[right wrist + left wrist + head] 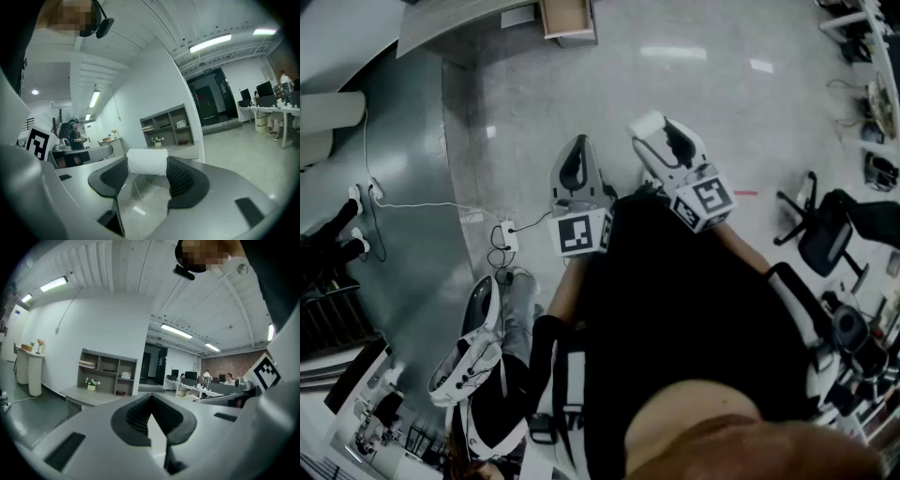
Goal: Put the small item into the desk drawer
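Note:
A small white roll (147, 161) sits between the black pads of my right gripper (148, 169), which is shut on it. In the head view the same white roll (645, 123) shows at the tip of the right gripper (660, 133), held in the air in front of the person's chest. My left gripper (577, 148) hangs beside it with its jaws together and nothing in them; its pads (136, 416) meet at the tips. The desk (459, 23) lies far ahead, with an open wooden drawer (565, 19) at its right end.
A shelf unit (107, 373) with a small plant stands on the desk (91, 397). On the floor lie a power strip with cables (508, 234). An office chair (820, 234) stands to the right. A second person with white gear (473, 352) is at the lower left.

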The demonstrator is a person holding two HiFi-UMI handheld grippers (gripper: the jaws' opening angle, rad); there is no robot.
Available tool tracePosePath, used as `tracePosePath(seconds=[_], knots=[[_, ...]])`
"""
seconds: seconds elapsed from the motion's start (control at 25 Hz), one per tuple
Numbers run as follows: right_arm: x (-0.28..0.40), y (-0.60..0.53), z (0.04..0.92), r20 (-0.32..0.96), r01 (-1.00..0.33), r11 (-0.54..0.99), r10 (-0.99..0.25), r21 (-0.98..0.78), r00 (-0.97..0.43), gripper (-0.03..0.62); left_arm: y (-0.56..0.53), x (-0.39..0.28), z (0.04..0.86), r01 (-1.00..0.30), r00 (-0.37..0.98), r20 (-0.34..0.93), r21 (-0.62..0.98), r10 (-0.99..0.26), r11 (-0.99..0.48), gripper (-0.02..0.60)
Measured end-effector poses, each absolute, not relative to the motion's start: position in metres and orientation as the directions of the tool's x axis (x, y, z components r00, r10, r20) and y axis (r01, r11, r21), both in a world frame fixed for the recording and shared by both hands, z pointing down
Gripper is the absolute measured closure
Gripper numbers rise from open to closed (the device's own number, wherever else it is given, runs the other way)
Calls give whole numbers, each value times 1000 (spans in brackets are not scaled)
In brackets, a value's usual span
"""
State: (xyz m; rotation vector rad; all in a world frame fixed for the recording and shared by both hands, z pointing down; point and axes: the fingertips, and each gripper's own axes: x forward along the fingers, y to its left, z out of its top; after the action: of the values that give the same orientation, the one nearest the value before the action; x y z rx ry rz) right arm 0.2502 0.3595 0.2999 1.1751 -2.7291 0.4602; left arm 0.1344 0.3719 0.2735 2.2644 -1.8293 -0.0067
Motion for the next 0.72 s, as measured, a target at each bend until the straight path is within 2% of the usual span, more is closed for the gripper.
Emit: tracePosePath(seconds=[0.72], knots=[[224,360,298,244,-721,644,-678,-257,-693,338,371,112,272,-960,228,128,192,-965,-202,583]])
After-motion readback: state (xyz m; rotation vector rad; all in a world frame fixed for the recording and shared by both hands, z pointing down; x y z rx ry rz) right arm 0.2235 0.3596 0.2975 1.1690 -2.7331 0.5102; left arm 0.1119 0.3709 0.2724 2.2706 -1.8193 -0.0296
